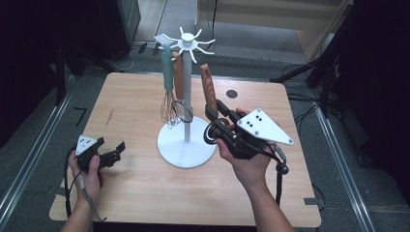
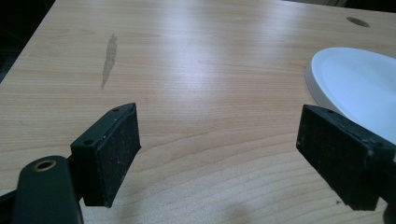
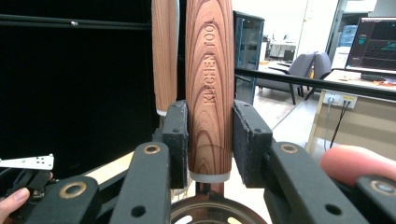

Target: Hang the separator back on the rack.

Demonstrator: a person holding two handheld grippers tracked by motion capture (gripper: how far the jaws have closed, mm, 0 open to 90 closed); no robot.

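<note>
Two tools: right tool pinching wood-handled utensil nr rack; left tool spread over bare table, mid-left.

handle: brown woodgrain | stand: white | whisk handle: teal | table: light wood

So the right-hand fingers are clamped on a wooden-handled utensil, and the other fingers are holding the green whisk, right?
Not quite. The left gripper holds nothing: the left gripper view shows its fingers apart over bare table. The green whisk hangs on the white rack. The right gripper does clamp the wooden-handled utensil.
</note>
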